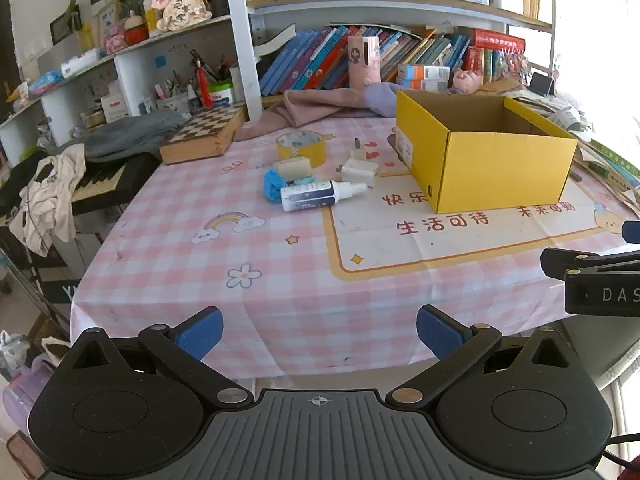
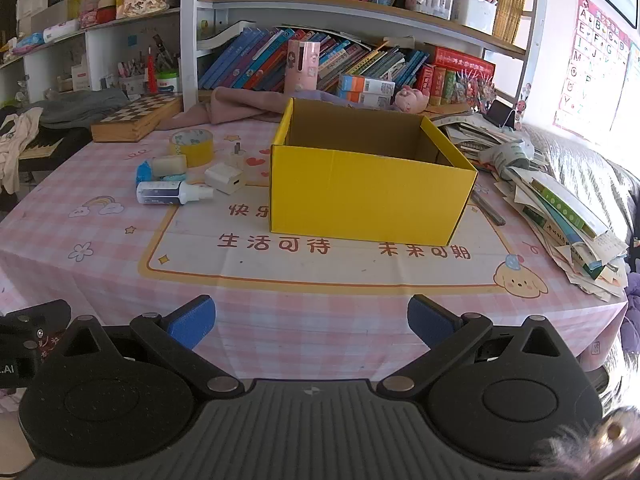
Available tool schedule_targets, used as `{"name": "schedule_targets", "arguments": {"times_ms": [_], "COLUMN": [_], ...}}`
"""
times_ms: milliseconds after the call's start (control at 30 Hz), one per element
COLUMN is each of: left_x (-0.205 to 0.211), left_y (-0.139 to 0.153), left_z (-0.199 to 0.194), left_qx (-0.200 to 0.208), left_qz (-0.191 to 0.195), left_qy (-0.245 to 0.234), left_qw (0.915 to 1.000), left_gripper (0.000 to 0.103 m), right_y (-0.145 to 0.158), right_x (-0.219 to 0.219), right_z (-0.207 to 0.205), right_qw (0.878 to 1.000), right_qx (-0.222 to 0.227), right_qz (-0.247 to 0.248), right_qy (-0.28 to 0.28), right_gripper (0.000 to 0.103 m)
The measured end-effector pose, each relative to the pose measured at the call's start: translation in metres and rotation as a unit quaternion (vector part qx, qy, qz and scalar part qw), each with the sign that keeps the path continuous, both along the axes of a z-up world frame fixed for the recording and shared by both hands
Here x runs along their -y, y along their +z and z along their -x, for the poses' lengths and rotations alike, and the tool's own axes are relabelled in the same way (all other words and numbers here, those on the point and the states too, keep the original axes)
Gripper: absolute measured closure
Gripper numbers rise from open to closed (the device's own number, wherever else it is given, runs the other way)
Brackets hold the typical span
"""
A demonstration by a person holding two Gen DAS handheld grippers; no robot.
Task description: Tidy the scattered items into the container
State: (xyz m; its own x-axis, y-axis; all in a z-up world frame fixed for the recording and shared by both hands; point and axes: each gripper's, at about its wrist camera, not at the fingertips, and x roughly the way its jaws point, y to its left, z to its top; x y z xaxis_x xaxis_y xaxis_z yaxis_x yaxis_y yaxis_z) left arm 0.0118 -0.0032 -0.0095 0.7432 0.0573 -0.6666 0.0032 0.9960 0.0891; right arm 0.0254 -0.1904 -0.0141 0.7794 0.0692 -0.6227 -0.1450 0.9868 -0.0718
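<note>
Two grippers hang wide open and empty above the near edge of the counter, with the clutter still outside the box.

Left gripper (image 1: 320, 334) and right gripper (image 2: 311, 322) each show blue fingers (image 1: 200, 336) spread as far apart as they go, nothing between them, both well short of the items. An open yellow box (image 2: 370, 196) stands on the pink checked cloth (image 1: 240, 280) covering the counter, its inside looking bare from here. Just left of the box lie the scattered items, close together: a roll of yellow tape (image 1: 301, 148), a white charger plug (image 1: 360, 170), a white spray bottle (image 1: 320, 195) on its side, and a blue-wrapped bundle (image 1: 274, 184) touching the bottle's base. Behind them a wooden chessboard case (image 1: 202, 134) sits at the counter's far left.
</note>
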Motion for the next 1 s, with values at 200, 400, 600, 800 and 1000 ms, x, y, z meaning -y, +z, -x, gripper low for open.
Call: {"name": "schedule_targets", "arguments": {"times_ms": [200,400,600,800,1000], "left_x": [0.0009,0.0008,0.0004,0.0009,0.0001], "left_y": [-0.0007,-0.0011,-0.0015,-0.0014,-0.002], "left_z": [-0.0004,-0.0001,0.0002,0.0002,-0.0012], "left_qx": [-0.003,-0.004,-0.004,-0.005,-0.006], "left_qz": [0.001,0.004,0.003,0.004,0.004], "left_qy": [-0.001,-0.001,-0.002,-0.002,-0.001], "left_qw": [1.0,1.0,1.0,1.0,1.0], "left_gripper": [0.0,0.0,0.0,0.0,0.0], "right_y": [-0.0003,-0.0028,-0.0031,-0.0033,-0.0036], "right_x": [-0.0007,0.0014,0.0021,0.003,0.0034], "right_z": [-0.0004,-0.0005,-0.0006,-0.0006,-0.0013], "right_qw": [1.0,1.0,1.0,1.0,1.0], "right_qx": [-0.002,-0.002,-0.002,-0.002,-0.003], "right_qz": [0.0,-0.001,-0.001,-0.001,-0.001], "right_qy": [0.0,0.0,0.0,0.0,0.0], "right_gripper": [0.0,0.0,0.0,0.0,0.0]}}
